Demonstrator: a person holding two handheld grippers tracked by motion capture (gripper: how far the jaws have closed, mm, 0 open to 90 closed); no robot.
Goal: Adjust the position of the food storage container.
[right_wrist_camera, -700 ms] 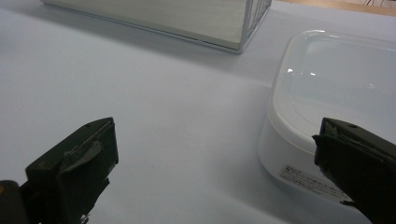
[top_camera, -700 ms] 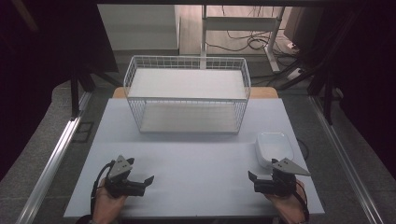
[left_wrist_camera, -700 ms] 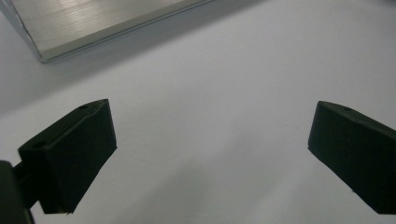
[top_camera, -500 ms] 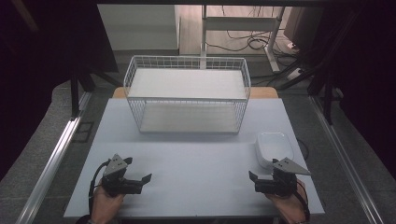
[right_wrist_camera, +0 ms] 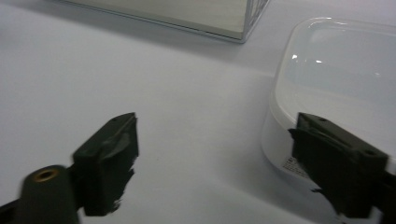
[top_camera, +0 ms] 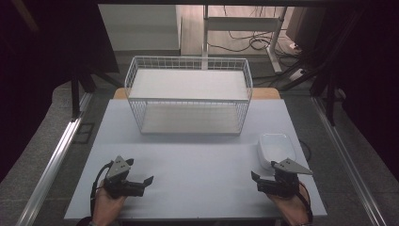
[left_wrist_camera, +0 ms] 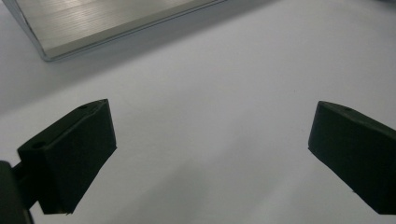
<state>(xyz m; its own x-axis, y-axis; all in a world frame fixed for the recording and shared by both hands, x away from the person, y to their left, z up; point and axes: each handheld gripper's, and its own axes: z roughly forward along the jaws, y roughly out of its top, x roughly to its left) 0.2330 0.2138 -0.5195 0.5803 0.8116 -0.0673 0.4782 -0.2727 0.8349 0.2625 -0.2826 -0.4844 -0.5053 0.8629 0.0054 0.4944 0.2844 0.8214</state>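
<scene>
White container (right_wrist_camera: pixel 336 79) just beyond right gripper (right_wrist_camera: pixel 229 163) — untouched.

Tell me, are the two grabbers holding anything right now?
No, nothing is held. The left gripper is open over bare table. The right gripper is open too, beside the white box.

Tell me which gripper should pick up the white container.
Right. The right gripper sits open just in front of the white container, whose edge is by one jaw in the right gripper view. The left gripper is across the table.
</scene>
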